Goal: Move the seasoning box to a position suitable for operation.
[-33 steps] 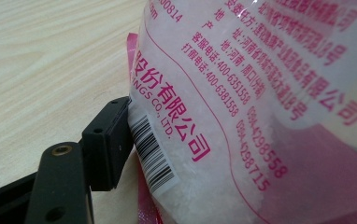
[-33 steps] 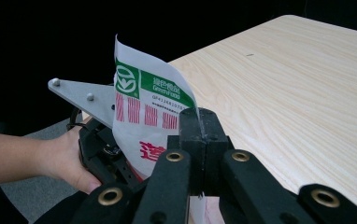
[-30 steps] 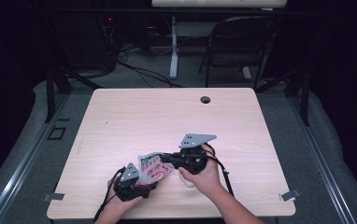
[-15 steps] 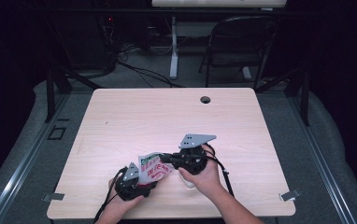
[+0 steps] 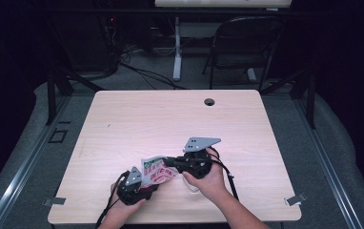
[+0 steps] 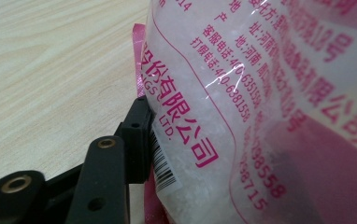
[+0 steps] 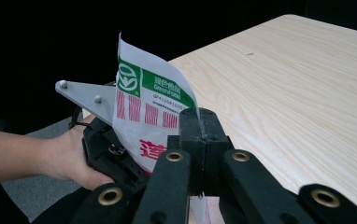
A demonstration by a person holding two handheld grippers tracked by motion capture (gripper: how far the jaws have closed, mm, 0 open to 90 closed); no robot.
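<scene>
A clear plastic bag (image 5: 158, 171) of white crystals, printed in pink with a green label, is held up over the near part of the wooden table (image 5: 170, 119). My right gripper (image 5: 168, 162) comes in from the right and is shut on the bag's (image 7: 144, 102) upper edge, its tips (image 7: 200, 116) pinched together on the film. My left gripper (image 5: 147, 183) sits below and to the left. Its jaws have just been closing with the bag (image 6: 260, 93) between them. The visible pad (image 6: 141, 140) lies against the barcode; the other jaw is hidden behind the bag.
A round cable hole (image 5: 209, 101) sits near the table's far edge. Beyond the table stand a folding chair (image 5: 247, 43) and table legs among floor cables (image 5: 137, 67). The person's forearms enter from the bottom edge. Bare wood (image 7: 284, 84) stretches away to the far side.
In the high view both hands and the bag keep their places; no shift is visible there.
</scene>
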